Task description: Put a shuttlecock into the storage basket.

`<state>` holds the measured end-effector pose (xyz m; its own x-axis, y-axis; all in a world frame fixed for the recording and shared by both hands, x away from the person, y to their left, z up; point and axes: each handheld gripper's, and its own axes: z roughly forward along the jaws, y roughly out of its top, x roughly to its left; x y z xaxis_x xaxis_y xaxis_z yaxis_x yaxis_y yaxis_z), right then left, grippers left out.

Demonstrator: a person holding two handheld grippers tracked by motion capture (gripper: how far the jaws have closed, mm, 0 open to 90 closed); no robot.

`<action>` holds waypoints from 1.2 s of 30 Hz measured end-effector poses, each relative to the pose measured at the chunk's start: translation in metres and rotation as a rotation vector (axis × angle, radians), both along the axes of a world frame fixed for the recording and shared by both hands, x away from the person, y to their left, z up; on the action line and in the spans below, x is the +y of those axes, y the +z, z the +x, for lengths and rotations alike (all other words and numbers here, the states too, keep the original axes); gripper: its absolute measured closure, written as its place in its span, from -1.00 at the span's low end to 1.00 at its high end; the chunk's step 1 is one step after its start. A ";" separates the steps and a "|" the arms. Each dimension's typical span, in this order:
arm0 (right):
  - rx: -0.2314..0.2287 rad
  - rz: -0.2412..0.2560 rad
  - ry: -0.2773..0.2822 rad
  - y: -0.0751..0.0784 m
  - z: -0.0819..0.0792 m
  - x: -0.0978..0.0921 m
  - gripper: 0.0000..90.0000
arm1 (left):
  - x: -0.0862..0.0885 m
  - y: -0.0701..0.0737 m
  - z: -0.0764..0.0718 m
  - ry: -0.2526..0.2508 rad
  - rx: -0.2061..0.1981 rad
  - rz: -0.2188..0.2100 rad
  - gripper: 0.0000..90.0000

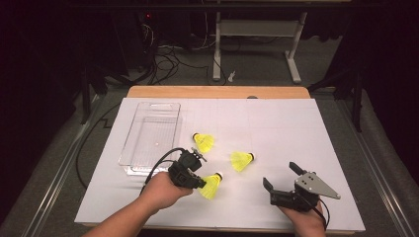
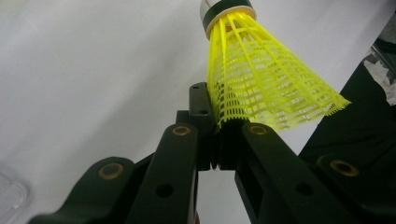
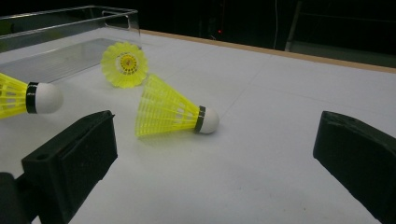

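Yellow shuttlecock pinched by its skirt in the left gripper — carry gently toward the upper-left clear tray; right gripper gapes wide.

The left claw sits low at the near left, its forearm coming in from the bottom edge and angling up to the right. In the left gripper view its jaws are pressed almost together. The right claw is held at the near right, jaws spread wide apart, pointing up and left.
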<state>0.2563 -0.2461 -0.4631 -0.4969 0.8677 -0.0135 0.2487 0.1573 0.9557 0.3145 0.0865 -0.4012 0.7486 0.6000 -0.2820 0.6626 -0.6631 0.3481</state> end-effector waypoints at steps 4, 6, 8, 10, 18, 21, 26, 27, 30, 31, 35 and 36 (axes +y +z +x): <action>0.001 0.001 0.001 0.000 0.000 0.001 -1.00 | 0.002 0.006 -0.001 -0.010 0.003 0.006 0.96; 0.004 0.004 0.000 0.000 0.000 0.000 -1.00 | 0.005 0.010 -0.001 -0.007 0.001 0.003 0.96; 0.007 0.007 -0.002 0.000 0.000 0.000 -1.00 | 0.007 0.014 0.000 -0.002 -0.001 -0.001 0.96; 0.007 0.008 -0.005 -0.001 0.000 -0.001 -1.00 | 0.011 0.018 0.001 0.003 -0.002 -0.006 0.96; 0.011 0.017 -0.007 -0.001 0.000 0.000 -1.00 | 0.027 0.037 0.001 0.018 -0.006 -0.008 0.96; 0.013 0.017 -0.003 -0.001 0.000 0.001 -1.00 | 0.034 0.042 0.002 0.030 -0.006 -0.020 0.96; 0.011 0.000 0.010 -0.001 0.001 0.004 -1.00 | 0.045 0.044 0.007 0.025 0.018 -0.037 0.96; 0.012 -0.004 0.009 -0.001 0.001 0.004 -1.00 | 0.046 0.044 0.009 0.022 0.024 -0.035 0.96; 0.036 0.041 0.026 -0.001 0.000 0.005 -1.00 | 0.047 0.048 0.011 0.007 0.029 0.010 0.96; 0.036 0.041 0.026 -0.001 0.000 0.005 -1.00 | 0.048 0.051 0.011 0.011 0.022 0.019 0.96; 0.002 -0.006 0.037 0.003 -0.005 0.010 -1.00 | 0.055 0.055 0.012 0.032 0.039 -0.012 0.96; 0.006 0.010 0.041 0.003 -0.005 0.010 -1.00 | 0.056 0.055 0.013 0.036 0.038 -0.016 0.96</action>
